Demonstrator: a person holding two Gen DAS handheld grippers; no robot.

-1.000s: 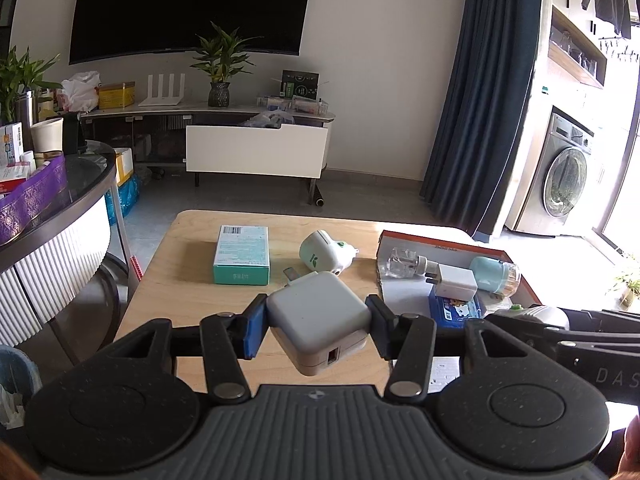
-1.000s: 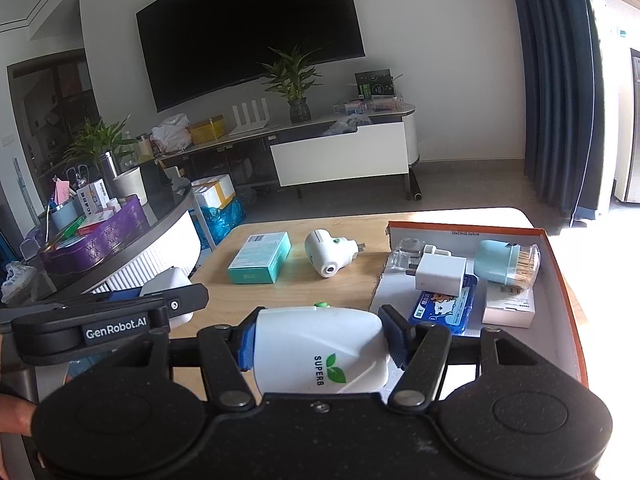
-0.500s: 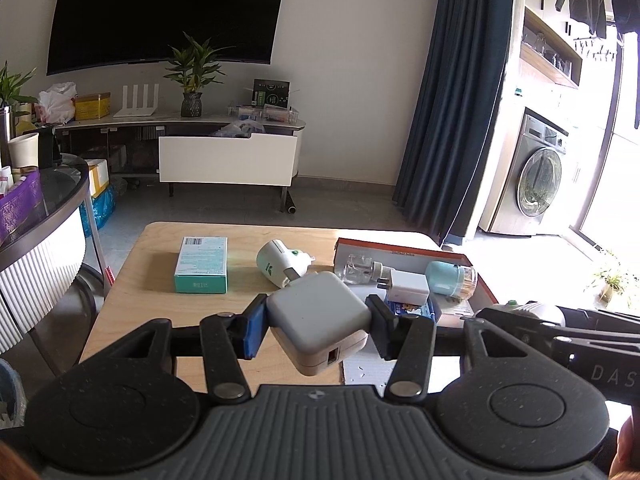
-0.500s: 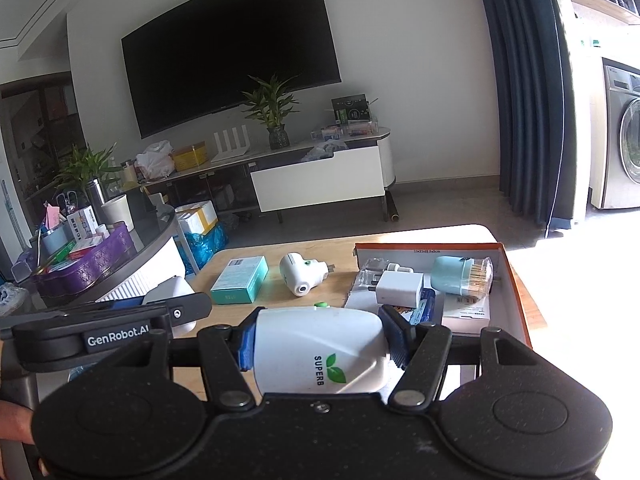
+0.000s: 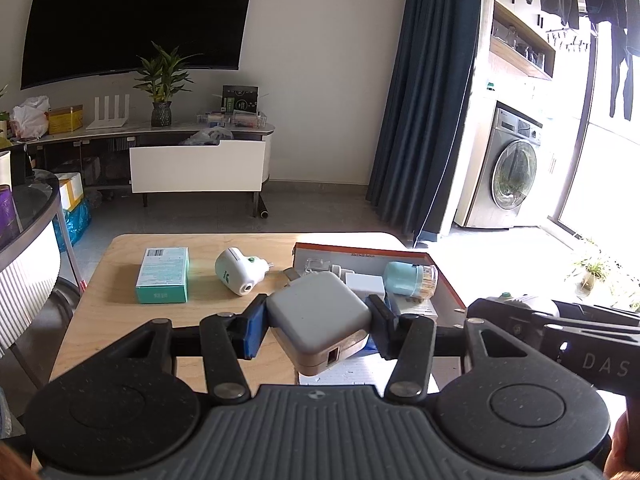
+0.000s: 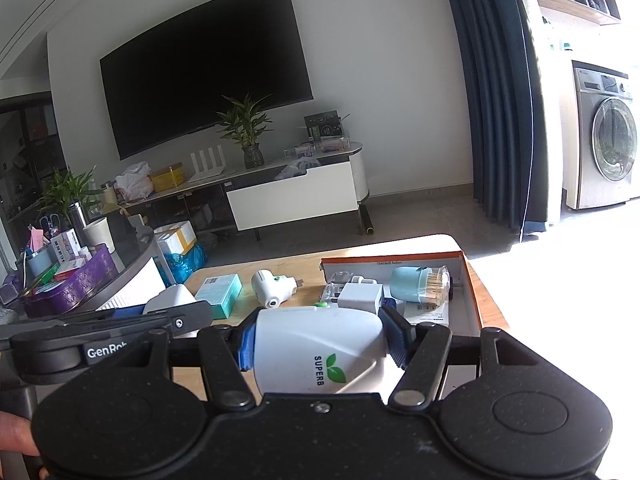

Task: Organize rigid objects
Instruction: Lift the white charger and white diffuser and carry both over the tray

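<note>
Left gripper (image 5: 318,330) is clamped on a grey square charger (image 5: 318,312), held tilted at lower centre of the left wrist view, above the wooden table (image 5: 116,308). Right gripper (image 6: 320,344) squeezes a white SUPERB plug-in device (image 6: 320,344) – low centre of its own view. On the table behind: teal box (image 5: 163,275), white plug-in unit (image 5: 239,276), and the orange-rimmed tray (image 5: 360,247) holding a white adapter (image 6: 360,297) and teal toothpick jar (image 6: 424,284) – middle right.

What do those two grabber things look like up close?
Both are black, with round discs, silver rivets and hinged bars. The left gripper has a ribbed grey base, one blue pad and one black. The right gripper has blue ribbed pads. Side bars read "GenRob" and "DAS".
</note>
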